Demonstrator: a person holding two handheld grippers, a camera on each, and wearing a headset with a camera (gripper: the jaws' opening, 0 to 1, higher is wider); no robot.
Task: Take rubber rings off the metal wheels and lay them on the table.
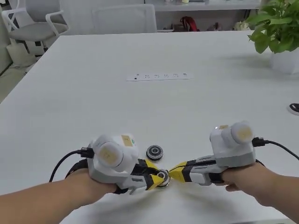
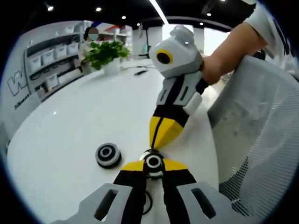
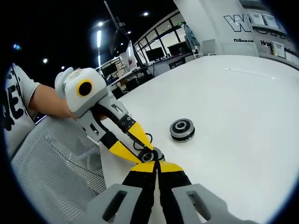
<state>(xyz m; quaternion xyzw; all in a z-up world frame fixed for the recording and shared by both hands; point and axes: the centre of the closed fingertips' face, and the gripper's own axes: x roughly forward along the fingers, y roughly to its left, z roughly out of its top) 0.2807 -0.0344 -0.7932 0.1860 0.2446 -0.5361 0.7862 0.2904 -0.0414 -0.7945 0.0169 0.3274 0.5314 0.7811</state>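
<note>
My left gripper point(image 1: 159, 179) point(image 2: 153, 164) is shut on a small metal wheel point(image 1: 162, 178) point(image 2: 153, 162) point(image 3: 152, 154), held just above the white table's point(image 1: 187, 116) near edge. My right gripper point(image 1: 172, 172) point(image 3: 156, 163) comes in from the right, jaws pressed together, with its yellow tips pinching the black rubber ring on that wheel's rim. In the left gripper view the right gripper point(image 2: 156, 142) comes down from above onto the wheel. A second wheel point(image 1: 154, 152) point(image 2: 108, 155) point(image 3: 182, 129), with its black ring on, lies flat on the table just behind the grippers.
A socket strip point(image 1: 160, 76) is set into the table's middle. A potted plant point(image 1: 275, 28) stands at the far right corner, with a dark object point(image 1: 294, 108) at the right edge. White chairs point(image 1: 37, 23) stand beyond the table. A mesh chair point(image 2: 261, 140) is close behind me.
</note>
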